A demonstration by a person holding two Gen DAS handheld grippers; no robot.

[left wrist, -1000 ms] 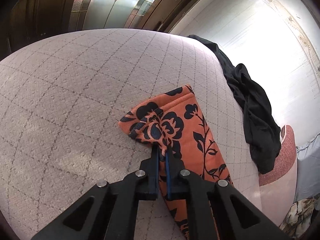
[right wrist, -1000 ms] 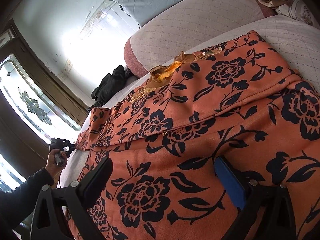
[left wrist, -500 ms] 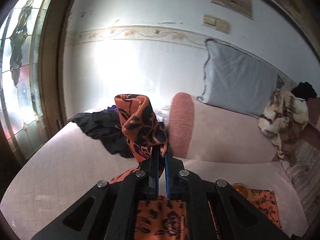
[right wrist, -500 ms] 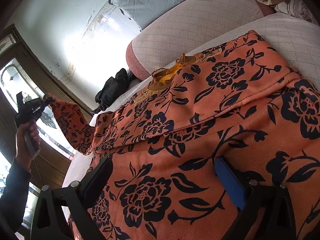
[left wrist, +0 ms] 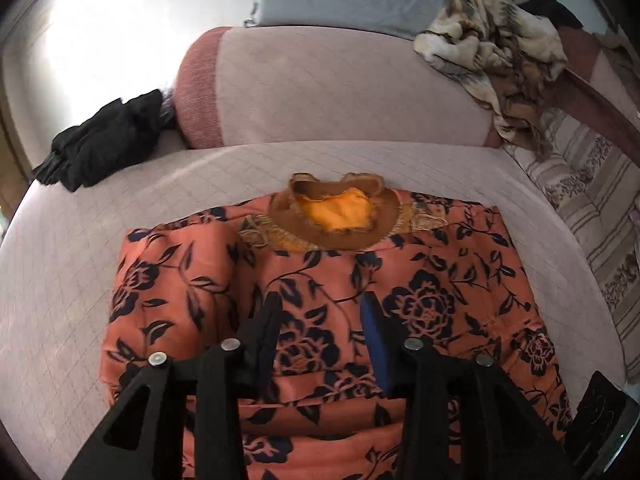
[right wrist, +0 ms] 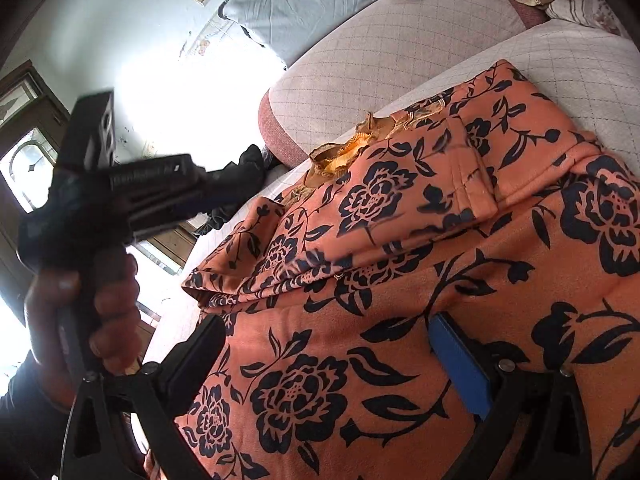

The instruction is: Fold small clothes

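The sleeve (left wrist: 176, 280) that the left gripper (left wrist: 320, 316) pinched a second ago now lies folded across the orange floral top (left wrist: 420, 304); its jaws have just been opening, empty. The right gripper (right wrist: 332, 356) stands open (nothing clamped) at six o'clock on the top, spread over the sofa seat (left wrist: 80, 248).

The top (left wrist: 420, 304) is orange with black roses, leaves and vines. It lies flat on the quilted seat, spread ahead of and under both tongs. Its brown frilled collar (left wrist: 336, 216), with a yellow lining showing inside, sits at the far end, straight ahead of the left tongs (left wrist: 320, 320). One sleeve (right wrist: 460, 176) is folded in across the chest, its cuff lying beyond the right tongs (right wrist: 328, 352), toward the collar. The left shoulder edge is bunched into soft folds. The cloth reaches below both views.
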